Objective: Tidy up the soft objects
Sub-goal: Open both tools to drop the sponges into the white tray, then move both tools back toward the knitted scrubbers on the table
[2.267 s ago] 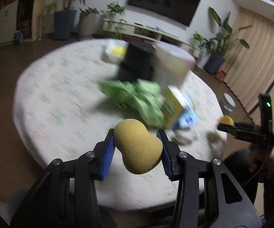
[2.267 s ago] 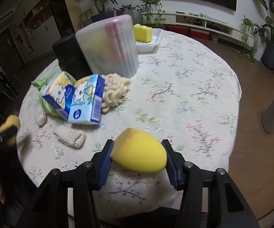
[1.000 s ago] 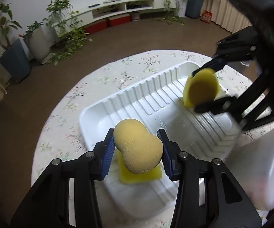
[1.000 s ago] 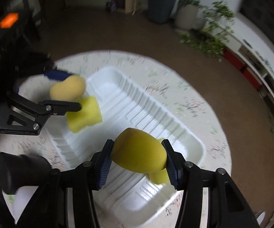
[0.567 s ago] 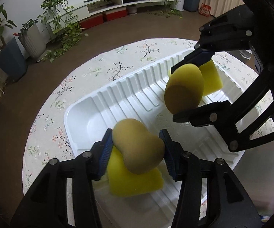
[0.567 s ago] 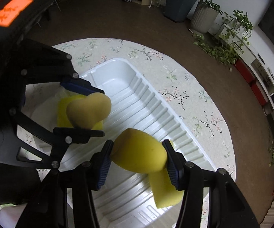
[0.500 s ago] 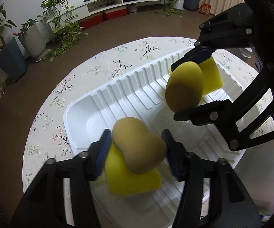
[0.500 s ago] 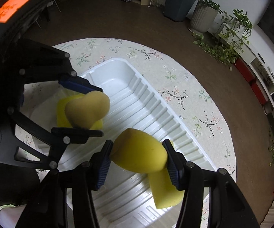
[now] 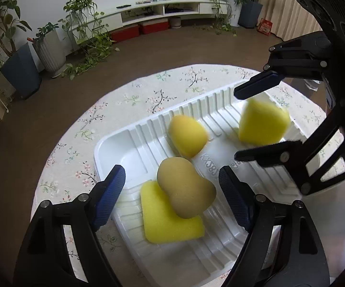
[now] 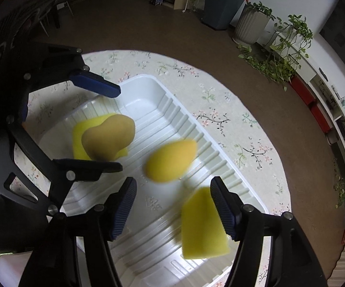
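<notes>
From the left wrist view, working across, my left claw (image 9: 171,195) is spreading its jaws, and the tan gourd-shaped sponge (image 9: 185,189) lies between them but free of the pads, resting partly on the flat yellow sponge (image 9: 170,222) at the near end of the white ribbed tray (image 9: 115,148). A second ago that tan sponge was pinched in this claw above the tray; now it is let go. Further along, the yellow egg-shaped sponge (image 9: 187,135) lies on the tray floor about midway, blurred in the right wrist view as if only just landed. A second ago it sat squeezed in my right claw (image 9: 249,122), whose jaws are now opening too, with nothing pressed between the pads. At the far right of the tray sits a yellow wedge sponge (image 9: 263,123), just under the right claw's fingers. So four sponges are in the tray, which stands on the round bench (image 9: 81,129) with its floral cloth. I judge this pair of drops to be done. A pale plastic container (image 9: 339,227) shows at the right edge of the view. Compared with the frames of a couple of seconds ago, both claws have gone from carrying over the cluttered side of the bench to hovering empty above the tray. Those earlier frames showed knitted and green soft items that I cannot see now, so I take it that more sorting is left.
</notes>
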`<action>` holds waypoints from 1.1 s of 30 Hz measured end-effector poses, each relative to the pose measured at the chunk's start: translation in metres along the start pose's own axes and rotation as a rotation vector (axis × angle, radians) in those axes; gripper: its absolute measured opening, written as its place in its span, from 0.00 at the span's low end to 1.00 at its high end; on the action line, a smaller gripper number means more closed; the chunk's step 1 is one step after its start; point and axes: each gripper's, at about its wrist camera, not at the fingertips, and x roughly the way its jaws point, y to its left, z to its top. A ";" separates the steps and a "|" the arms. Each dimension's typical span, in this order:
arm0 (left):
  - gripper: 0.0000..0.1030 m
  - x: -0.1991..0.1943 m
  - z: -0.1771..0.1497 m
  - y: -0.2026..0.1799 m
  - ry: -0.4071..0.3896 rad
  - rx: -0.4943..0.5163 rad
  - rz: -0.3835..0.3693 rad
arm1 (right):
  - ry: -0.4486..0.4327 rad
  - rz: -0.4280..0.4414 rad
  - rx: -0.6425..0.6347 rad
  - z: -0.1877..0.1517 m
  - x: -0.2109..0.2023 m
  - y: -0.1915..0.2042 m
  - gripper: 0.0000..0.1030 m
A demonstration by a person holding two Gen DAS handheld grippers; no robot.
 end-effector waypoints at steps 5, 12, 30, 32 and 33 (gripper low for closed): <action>0.94 -0.019 -0.001 0.004 -0.040 -0.028 -0.009 | -0.048 -0.009 0.038 -0.008 -0.024 -0.010 0.70; 0.94 -0.074 -0.018 0.019 -0.142 -0.105 -0.009 | -0.167 -0.012 0.144 -0.043 -0.083 -0.031 0.73; 0.97 -0.197 -0.223 -0.036 -0.302 -0.384 0.032 | -0.356 0.017 0.509 -0.241 -0.164 0.013 0.90; 0.98 -0.201 -0.247 -0.051 -0.301 -0.419 0.026 | -0.389 0.024 0.545 -0.260 -0.171 0.032 0.95; 0.98 -0.204 -0.257 -0.060 -0.304 -0.438 0.021 | -0.403 0.039 0.565 -0.271 -0.173 0.040 0.99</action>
